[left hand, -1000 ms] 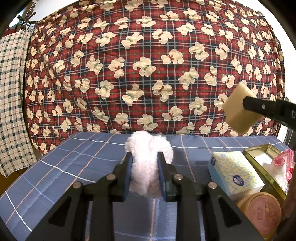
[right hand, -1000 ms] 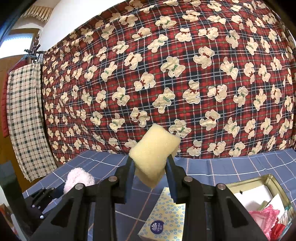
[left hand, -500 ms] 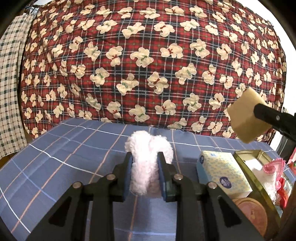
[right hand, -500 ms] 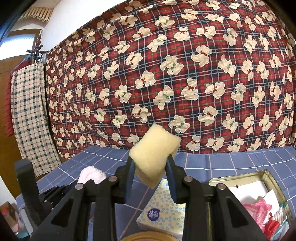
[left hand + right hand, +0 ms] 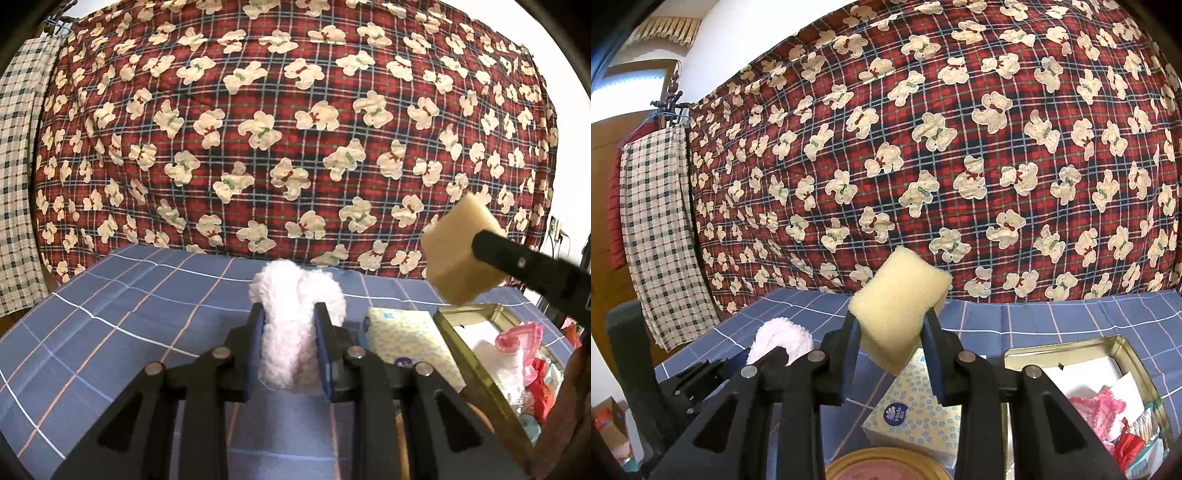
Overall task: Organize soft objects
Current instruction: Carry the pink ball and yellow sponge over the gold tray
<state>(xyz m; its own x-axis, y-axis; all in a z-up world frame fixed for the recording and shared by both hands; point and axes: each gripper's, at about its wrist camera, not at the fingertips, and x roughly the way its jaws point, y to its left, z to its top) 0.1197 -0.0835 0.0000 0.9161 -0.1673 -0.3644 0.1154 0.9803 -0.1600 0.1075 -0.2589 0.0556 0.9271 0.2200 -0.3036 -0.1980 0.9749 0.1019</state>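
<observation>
Two grippers are each clamped on something soft and held up above the blue checked tablecloth (image 5: 122, 295): the right gripper (image 5: 892, 354) has its jaws narrowed onto a pale yellow sponge (image 5: 899, 295), a thick block tilted on its corner and dented where the pads press it. The left gripper (image 5: 290, 347) pinches a smaller fluffy white-pink ball (image 5: 295, 314), bulging above the pads, over the middle of the tablecloth. Below the sponge, toward the tablecloth's right edge, lie a gold tin (image 5: 1067, 349) holding pink and white soft things and a smaller yellow tissue pack (image 5: 916, 413).
</observation>
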